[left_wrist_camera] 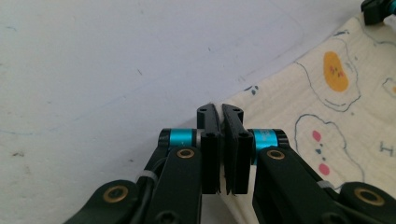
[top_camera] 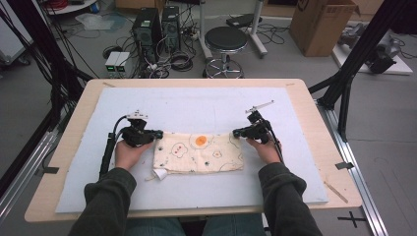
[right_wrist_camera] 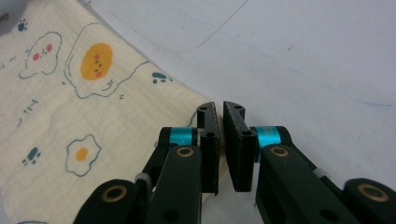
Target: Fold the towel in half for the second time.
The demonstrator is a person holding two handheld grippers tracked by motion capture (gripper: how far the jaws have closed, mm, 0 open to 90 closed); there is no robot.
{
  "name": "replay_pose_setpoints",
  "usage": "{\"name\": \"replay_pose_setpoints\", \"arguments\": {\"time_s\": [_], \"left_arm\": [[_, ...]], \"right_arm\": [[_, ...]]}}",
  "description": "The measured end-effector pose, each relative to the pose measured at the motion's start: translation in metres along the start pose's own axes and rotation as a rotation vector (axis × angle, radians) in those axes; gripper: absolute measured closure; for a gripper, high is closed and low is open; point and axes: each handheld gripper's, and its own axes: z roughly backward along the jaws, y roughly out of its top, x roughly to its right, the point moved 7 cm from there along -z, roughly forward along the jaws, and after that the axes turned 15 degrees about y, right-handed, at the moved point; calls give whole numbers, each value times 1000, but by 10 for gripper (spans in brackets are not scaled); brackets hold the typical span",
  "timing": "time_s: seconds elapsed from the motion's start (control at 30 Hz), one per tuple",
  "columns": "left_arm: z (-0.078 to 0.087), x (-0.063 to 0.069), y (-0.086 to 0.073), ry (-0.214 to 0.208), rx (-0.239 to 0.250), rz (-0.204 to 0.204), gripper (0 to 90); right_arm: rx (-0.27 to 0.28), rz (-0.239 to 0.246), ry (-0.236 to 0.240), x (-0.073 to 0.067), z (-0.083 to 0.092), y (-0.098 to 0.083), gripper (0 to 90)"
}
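Folded egg-print cloth lay at counter centre on white mat. Left hand-held gripper pinched its 10 o'clock corner, right hand-held gripper its 2 o'clock corner. Light, limp, likely to sag; corners suited grasping.

In the left gripper view, the cloth runs off the right and bottom edges, and its corner is hidden between the closed jaws. In the right gripper view, the cloth is cut off at the left edge. The far gripper is cropped at the top right corner.
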Motion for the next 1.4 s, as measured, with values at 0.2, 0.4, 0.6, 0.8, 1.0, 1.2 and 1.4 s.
{"name": "replay_pose_setpoints", "arguments": {"time_s": [0.2,0.4,0.6,0.8,1.0,1.2,1.4], "left_arm": [[4,-5,6,15,46,27,859],[8,-8,11,20,86,54,859],[1,-1,0,19,29,4,858],[10,-1,3,13,63,0,858],[19,3,-1,-10,82,-23,856],[27,9,-5,-28,105,-35,855],[34,14,-14,-43,103,-71,853]], "right_arm": [[37,11,2,-2,5,10,849],[100,9,-1,-4,12,24,850],[77,-51,3,5,4,14,850],[108,-43,34,1,7,12,850],[139,-5,71,-8,14,12,849],[126,0,85,-14,14,1,849],[124,9,113,-20,16,-6,848]]}}
